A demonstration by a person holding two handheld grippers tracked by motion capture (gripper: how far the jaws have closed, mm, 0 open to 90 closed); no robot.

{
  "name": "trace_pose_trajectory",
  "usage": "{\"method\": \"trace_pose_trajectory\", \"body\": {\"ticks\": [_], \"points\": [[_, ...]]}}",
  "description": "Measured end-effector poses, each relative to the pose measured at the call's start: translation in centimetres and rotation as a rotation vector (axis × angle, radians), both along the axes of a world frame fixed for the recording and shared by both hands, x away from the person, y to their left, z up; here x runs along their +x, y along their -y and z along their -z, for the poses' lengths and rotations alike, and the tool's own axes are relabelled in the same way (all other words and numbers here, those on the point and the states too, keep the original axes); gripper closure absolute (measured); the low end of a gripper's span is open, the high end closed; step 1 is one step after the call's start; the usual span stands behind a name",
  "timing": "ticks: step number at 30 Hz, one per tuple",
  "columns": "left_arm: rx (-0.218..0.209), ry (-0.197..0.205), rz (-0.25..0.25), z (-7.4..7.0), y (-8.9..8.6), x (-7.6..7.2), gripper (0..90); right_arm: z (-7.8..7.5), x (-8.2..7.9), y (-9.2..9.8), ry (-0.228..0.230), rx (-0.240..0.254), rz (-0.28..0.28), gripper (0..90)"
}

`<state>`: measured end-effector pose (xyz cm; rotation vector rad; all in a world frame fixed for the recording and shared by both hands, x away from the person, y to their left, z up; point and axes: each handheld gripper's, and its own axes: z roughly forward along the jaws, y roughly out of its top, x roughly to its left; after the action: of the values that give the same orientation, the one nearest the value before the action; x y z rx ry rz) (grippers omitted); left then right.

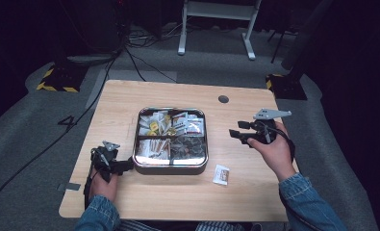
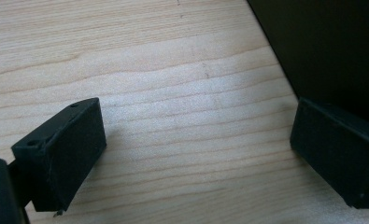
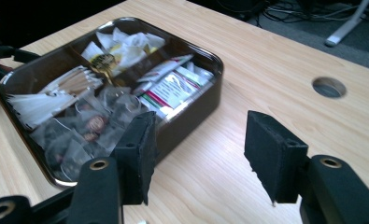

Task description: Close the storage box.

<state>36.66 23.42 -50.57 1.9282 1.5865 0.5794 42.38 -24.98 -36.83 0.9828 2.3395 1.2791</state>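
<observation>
A: Where does the tray [image 1: 171, 167] sit?

B: In the middle of the table [image 1: 178, 197], split into four compartments, each holding packets.

A: Anything lying outside it?

B: One small packet [image 1: 221, 174] lies on the table just off the tray's near right corner, not touching it.

A: And the grippers?

B: The left gripper [image 1: 121, 166] rests at the tray's near left corner, right against its wall. The right gripper [image 1: 239, 135] is to the right of the tray, apart from it, behind the loose packet. A round hole [image 1: 223, 99] lies in the table behind that gripper.
</observation>
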Motion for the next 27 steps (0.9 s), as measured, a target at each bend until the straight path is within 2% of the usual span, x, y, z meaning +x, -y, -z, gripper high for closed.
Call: {"method": "trace_pose_trajectory", "body": {"ticks": [5, 10, 13, 21, 27], "points": [[0.000, 0.000, 0.000, 0.0, 0.0, 0.0, 3.6, 1.2, -0.6, 1.9, -0.024, 0.010, 0.036, 44.4], [0.003, 0.002, -0.001, 0.0, 0.0, 0.0, 4.0, 2.7, -1.2, 3.4, -0.028, 0.002, 0.059, 44.3], [0.005, 0.002, -0.003, 0.0, 0.0, -0.1, 4.2, 3.6, -1.5, 4.1, -0.027, -0.027, 0.070, 44.3], [0.005, 0.002, -0.003, 0.0, 0.0, -0.1, 4.2, 6.1, -2.3, 5.5, -0.040, -0.058, 0.090, 43.8], [0.004, 0.003, -0.002, 0.0, 0.0, -0.1, 4.2, 8.1, -2.8, 6.4, -0.047, -0.041, 0.120, 43.5]]}}
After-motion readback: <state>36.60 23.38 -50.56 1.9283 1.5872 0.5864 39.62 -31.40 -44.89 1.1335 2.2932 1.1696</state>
